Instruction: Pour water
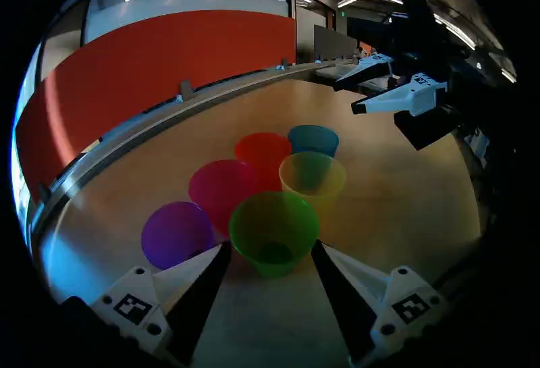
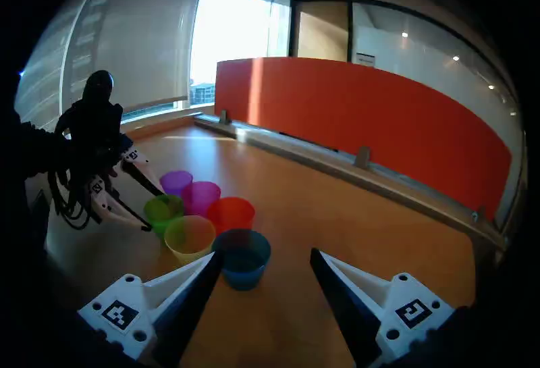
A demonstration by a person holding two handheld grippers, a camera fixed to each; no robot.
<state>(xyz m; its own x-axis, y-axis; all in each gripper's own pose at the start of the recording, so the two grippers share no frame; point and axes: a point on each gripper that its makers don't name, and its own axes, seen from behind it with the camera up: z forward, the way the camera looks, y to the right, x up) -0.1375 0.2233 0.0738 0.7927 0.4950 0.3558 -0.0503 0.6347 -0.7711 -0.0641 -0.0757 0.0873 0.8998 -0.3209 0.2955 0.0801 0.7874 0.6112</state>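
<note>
Green cup (image 1: pixel 273 223) btw left gripper (image 1: pixel 270 244) jaws, apart; right gripper (image 2: pixel 265 253) jaws apart by blue cup (image 2: pixel 241 263); center cup before closing

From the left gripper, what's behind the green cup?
Behind the green cup stand the yellow cup and pink cup, with red cup and blue cup farther back. It hides the yellow and pink cups' lower parts.

A wooden table (image 2: pixel 378 233) runs along an orange partition (image 2: pixel 378 118) (a bright window (image 2: pixel 229 37) beyond).
</note>
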